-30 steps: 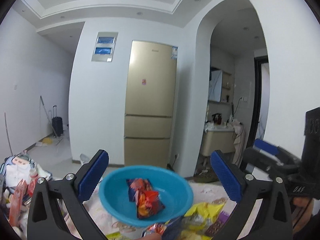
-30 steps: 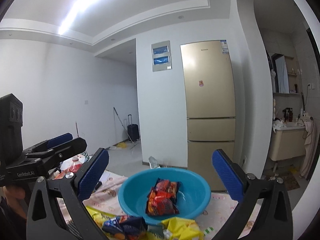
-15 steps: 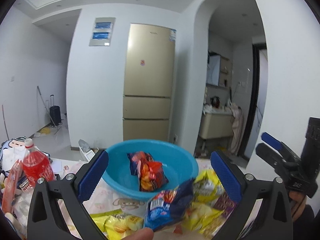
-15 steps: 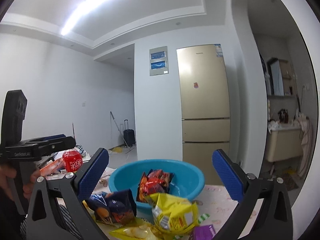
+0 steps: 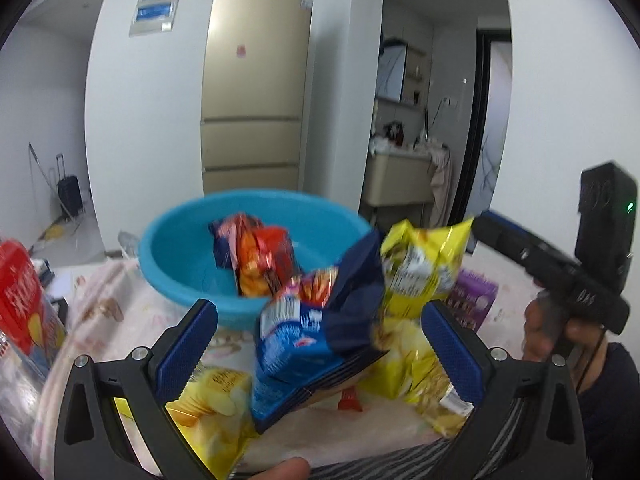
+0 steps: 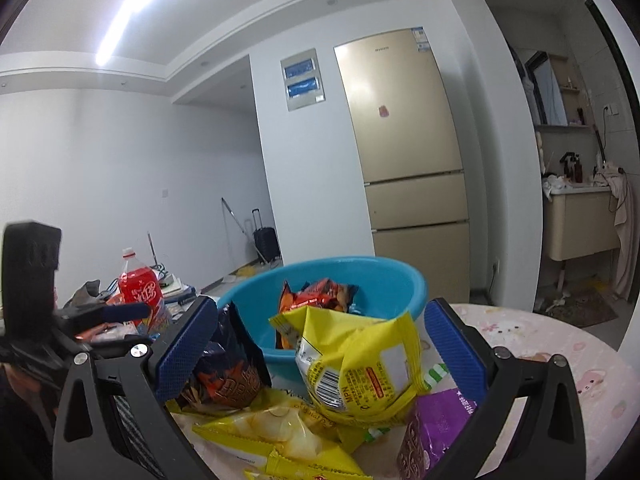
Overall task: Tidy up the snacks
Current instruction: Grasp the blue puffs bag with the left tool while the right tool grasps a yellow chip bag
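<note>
A blue bowl is seen on a table covered with a pink patterned cloth, and an orange and red snack packet lies inside the bowl. In front of the bowl, a heap of snacks is spread on the cloth. The left gripper is held with its jaws wide apart, and a dark blue snack bag stands between its blue pads, though no contact with either pad can be made out. Just right of that bag a yellow snack bag is propped upright, with more yellow packets lying flat beneath. The right gripper is likewise spread wide, and the upright yellow bag is framed between its fingers without being gripped. A purple packet is seen near its right finger. A red drink bottle stands at the left side of the table. A gold refrigerator is seen against the far wall.
</note>
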